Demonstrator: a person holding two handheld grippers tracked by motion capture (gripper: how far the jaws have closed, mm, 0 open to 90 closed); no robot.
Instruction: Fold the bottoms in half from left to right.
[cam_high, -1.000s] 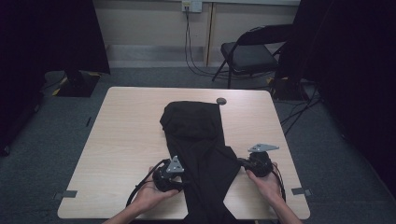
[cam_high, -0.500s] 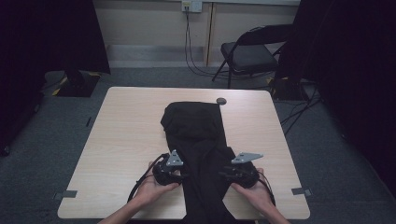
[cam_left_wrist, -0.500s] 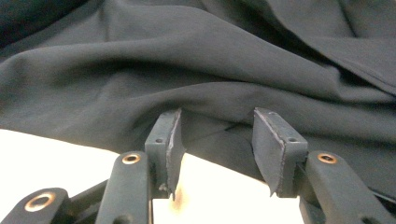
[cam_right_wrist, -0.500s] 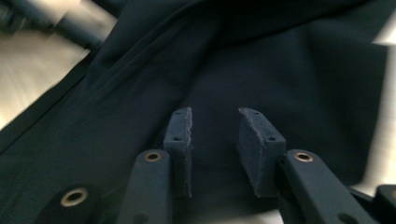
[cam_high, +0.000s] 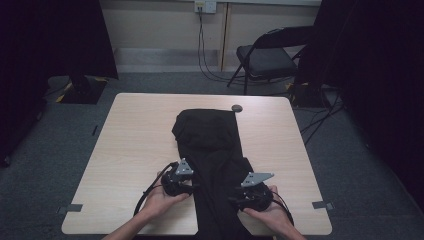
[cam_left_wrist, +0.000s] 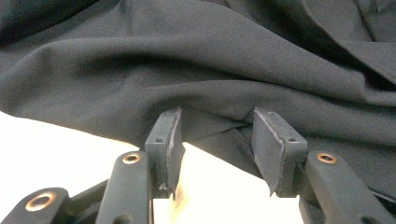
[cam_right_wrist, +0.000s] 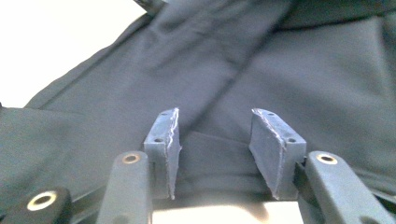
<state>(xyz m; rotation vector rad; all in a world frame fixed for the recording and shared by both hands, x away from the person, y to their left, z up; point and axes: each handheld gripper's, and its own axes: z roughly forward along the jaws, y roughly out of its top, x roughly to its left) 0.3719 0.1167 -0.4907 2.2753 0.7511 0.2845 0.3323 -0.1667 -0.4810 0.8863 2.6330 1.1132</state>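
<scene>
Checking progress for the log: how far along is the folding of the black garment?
Done: black garment lies as a long narrow strip on the table. In hand: left tongs and right tongs open at its near edges; the right's jaws just opened. Left: gripping, any crosswise folds.

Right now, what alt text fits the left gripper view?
Open left tongs point at the edge of a dark, wrinkled garment lying on a pale table. The cloth edge sits at the tips, with a clear gap between the jaws.

Looking forward and down from above the light wooden table (cam_high: 135, 150); riding close behind each jaw pair, facing the shared black cloth garment (cam_high: 212, 150) (cam_left_wrist: 210, 56) (cam_right_wrist: 280, 70).
</scene>
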